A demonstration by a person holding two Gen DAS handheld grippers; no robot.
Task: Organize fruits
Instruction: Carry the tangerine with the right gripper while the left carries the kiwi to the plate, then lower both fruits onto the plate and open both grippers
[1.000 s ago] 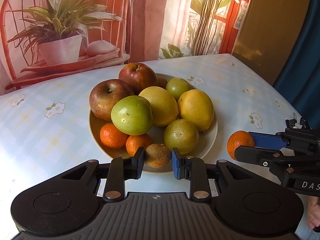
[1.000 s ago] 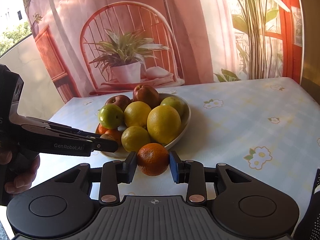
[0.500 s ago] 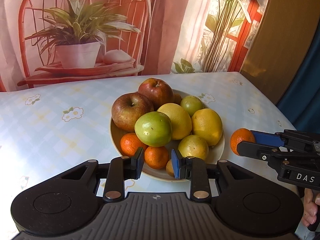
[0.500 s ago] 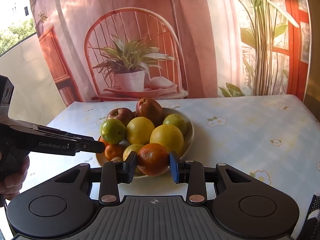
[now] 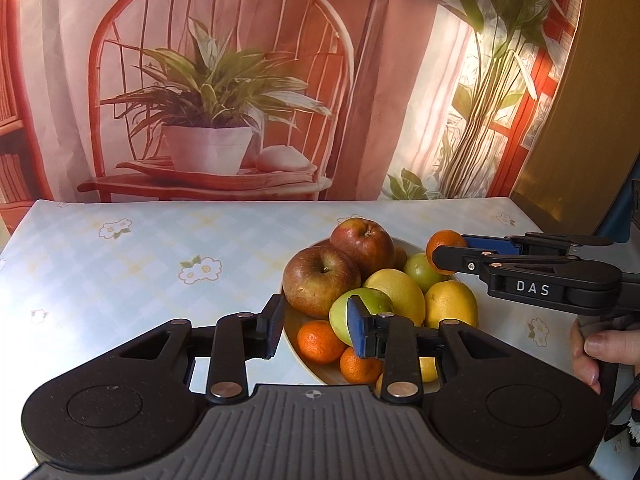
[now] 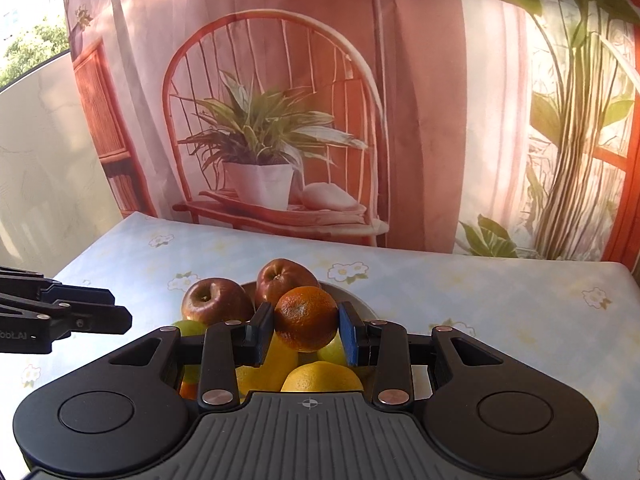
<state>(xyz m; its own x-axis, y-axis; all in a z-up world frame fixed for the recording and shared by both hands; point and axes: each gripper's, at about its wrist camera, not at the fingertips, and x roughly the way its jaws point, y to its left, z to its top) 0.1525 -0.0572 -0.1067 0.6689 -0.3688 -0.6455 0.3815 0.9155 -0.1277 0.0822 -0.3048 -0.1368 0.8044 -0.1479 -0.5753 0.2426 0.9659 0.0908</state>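
Behind the worktop [image 5: 120, 264] hangs a printed backdrop [image 5: 224, 80] showing a red chair and a potted plant. Its cloth cover is pale blue with small white flowers.

A shallow bowl [image 5: 304, 364] stands on the worktop, right of centre in the left wrist view. It holds two red apples [image 5: 320, 280], a green apple [image 5: 356, 312], several yellow citrus fruits [image 5: 450, 308], another green fruit at the back and two small mandarins [image 5: 320, 342] at the near rim.

Left tool [image 5: 314, 330]: the jaws have just been opening and stand at a narrow gap. Nothing is between the pads. The tool hovers at the near left edge of the bowl, clear of the fruit.

Right tool [image 6: 306, 328]: the jaws are closed on an orange [image 6: 306, 318], one pad pressing each side. The orange is held in the air above the fruit in the bowl, over its rear right part in the left wrist view. It appears not to rest on the pile.

A hand [image 5: 600, 356] grips the right tool's handle at the right edge of the left wrist view.
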